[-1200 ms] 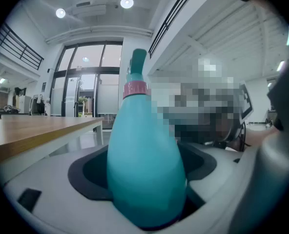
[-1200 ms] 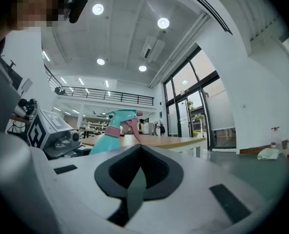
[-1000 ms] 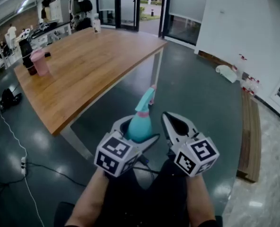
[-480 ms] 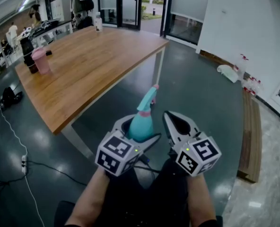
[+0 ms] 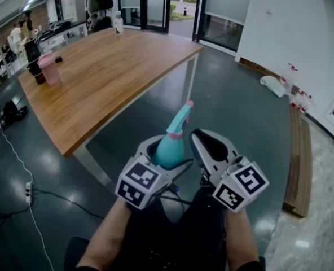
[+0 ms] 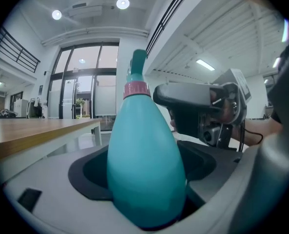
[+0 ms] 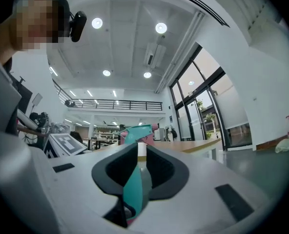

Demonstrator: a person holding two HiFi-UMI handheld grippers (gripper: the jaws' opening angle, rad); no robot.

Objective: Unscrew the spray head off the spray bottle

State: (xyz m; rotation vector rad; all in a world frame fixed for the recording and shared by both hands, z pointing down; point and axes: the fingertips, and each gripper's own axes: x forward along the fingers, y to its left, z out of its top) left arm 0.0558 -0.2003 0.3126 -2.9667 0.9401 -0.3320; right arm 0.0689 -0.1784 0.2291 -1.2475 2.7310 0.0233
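Note:
A teal spray bottle (image 5: 168, 148) stands upright between the jaws of my left gripper (image 5: 164, 154), which is shut on its wide body (image 6: 144, 169). Above the bottle's pink collar (image 6: 136, 89) the teal spray head (image 5: 181, 117) leans up and to the right. My right gripper (image 5: 200, 137) is close beside the neck, on the bottle's right. Its jaws are barely apart and opening. In the right gripper view a teal strip shows in the narrow slit between them, and the spray head (image 7: 134, 132) rises just beyond the tips. I cannot tell whether the pads touch it.
A long wooden table (image 5: 99, 78) stretches ahead on the left, with a pink cup (image 5: 48, 69) and a dark bottle (image 5: 34, 66) at its far left. A wooden bench (image 5: 299, 162) runs along the right wall. Cables (image 5: 29, 193) lie on the dark floor at the left.
The right gripper has edged left, nearer the bottle's neck. The bottle's spray head has tipped slightly to the right. The left gripper still holds the bottle.

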